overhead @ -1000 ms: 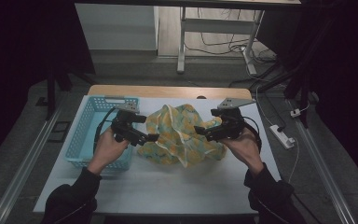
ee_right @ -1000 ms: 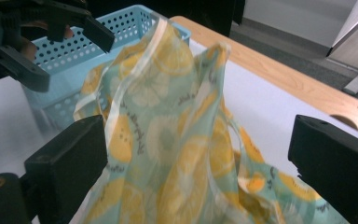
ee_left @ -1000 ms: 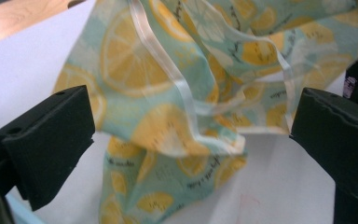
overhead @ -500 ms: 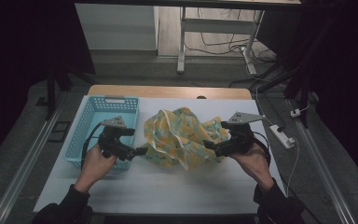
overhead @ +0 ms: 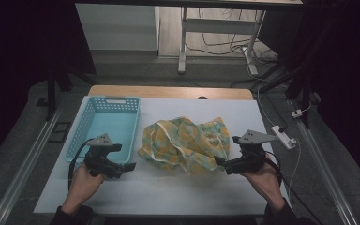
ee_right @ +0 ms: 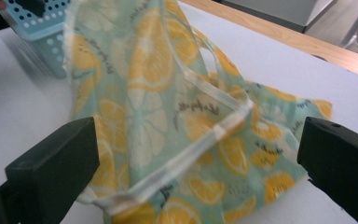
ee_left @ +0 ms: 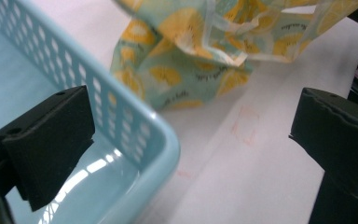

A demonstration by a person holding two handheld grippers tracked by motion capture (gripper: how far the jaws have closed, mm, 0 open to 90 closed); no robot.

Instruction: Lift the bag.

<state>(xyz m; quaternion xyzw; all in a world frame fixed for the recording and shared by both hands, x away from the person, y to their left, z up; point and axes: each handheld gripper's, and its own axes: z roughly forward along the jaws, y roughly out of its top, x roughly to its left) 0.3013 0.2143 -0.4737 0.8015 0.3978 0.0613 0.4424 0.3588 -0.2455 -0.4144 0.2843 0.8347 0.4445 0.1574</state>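
The white table (overhead: 168, 192) carries a light blue basket (overhead: 104, 127) at its left, and nothing lies inside it. Just right of the basket, the lemon-print cloth bag (overhead: 183, 143) sits crumpled on the table, neither flattened nor folded, so the work looks barely begun. The left gripper (overhead: 122, 165), at the basket's near right corner, is spread wide and empty. The right gripper (overhead: 219, 161), at the bag's far edge from the basket, gapes wide, gripping nothing.

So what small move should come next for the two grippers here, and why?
Probably bring the right gripper forward to close on the near edge of the lemon-print cloth. Both grippers are open and hold nothing; the cloth lies crumpled beside the blue basket, and the left gripper sits farther from it.
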